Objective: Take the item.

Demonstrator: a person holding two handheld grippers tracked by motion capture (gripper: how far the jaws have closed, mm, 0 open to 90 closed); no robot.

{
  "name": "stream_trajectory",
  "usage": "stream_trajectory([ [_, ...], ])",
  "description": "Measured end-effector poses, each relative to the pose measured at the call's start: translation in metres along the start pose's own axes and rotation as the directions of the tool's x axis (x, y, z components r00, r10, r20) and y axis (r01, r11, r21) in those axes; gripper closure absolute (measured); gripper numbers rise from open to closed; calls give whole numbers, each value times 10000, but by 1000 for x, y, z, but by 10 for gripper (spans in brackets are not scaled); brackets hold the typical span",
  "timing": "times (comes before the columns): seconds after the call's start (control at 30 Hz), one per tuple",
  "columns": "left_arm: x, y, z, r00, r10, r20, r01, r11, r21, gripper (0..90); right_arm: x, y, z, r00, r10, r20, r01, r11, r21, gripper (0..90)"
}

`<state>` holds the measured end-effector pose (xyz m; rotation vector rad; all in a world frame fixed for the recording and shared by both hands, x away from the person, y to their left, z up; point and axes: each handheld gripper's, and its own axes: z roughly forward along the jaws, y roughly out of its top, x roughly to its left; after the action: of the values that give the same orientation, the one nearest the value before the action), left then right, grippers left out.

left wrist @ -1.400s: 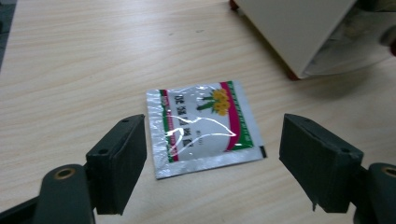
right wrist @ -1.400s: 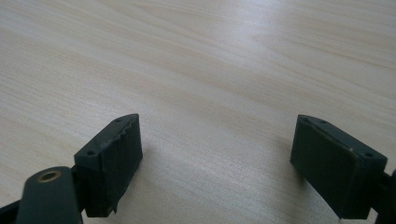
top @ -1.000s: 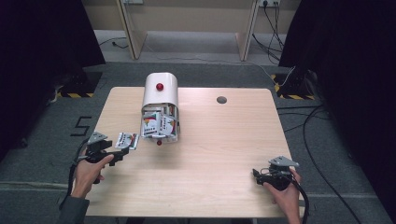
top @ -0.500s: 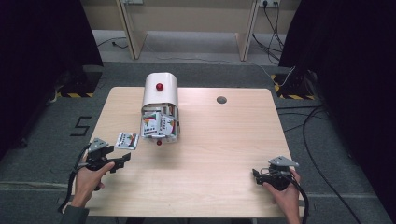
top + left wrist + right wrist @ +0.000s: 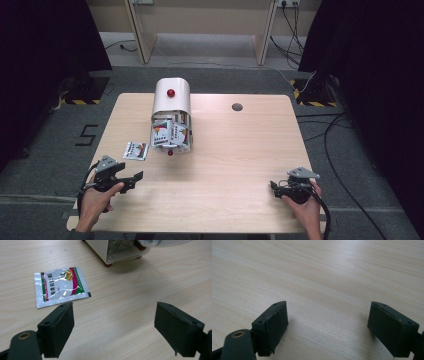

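Sachet (image 5: pixel 61 285) flat, print unreadable; left gripper (image 5: pixel 113 333), right gripper (image 5: pixel 328 327) both spread.

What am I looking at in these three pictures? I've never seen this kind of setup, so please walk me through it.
There is no robot. A person sits at a wooden table and holds a two-jaw tool in each hand. The high view looks down from above: the left hand-held gripper is at lower left, the right hand-held gripper at lower right. The other two pictures come from cameras riding on those tools; the black blocks rising from the bottom are each tool's own jaws.

On the table stands a white box with a rounded top and a red knob, its open front stuffed with printed sachets. One silver sachet lies flat on the wood beside it, just ahead of the left tool.

Both tools are open and hold nothing.
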<state>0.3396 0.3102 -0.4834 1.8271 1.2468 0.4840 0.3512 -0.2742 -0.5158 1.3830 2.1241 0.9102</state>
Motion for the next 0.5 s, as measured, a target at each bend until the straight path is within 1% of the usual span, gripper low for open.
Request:
stream_trajectory([
  [0.07, -2, -3, 0, 10000, 16, -42, -17, 10000, -16, 159, 0, 0, 0, 10000, 5, -3, -5, 10000, 1, 171],
  [0.17, -4, -7, -1, 10000, 46, 19, -46, 10000, -8, 159, 0, 0, 0, 10000, 7, -1, -7, 10000, 2, 171],
  [0.3, -8, -12, -1, 9997, 239, -52, -238, 9997, 94, 159, 0, 0, 0, 10000, 7, -2, -7, 10000, 3, 171],
  [0.37, -9, -15, -2, 9996, 285, -76, -285, 9996, 19, 158, 0, 0, 0, 10000, 6, -2, -6, 10000, 1, 171],
  [0.47, -9, -20, -1, 9997, 233, -35, -233, 9997, -62, 159, 0, 0, 0, 10000, 1, 1, -1, 10000, 1, 171],
  [0.5, -10, -22, -1, 9995, 312, -55, -313, 9995, -27, 158, 0, 0, 0, 10000, 1, 1, -1, 10000, 0, 171],
])
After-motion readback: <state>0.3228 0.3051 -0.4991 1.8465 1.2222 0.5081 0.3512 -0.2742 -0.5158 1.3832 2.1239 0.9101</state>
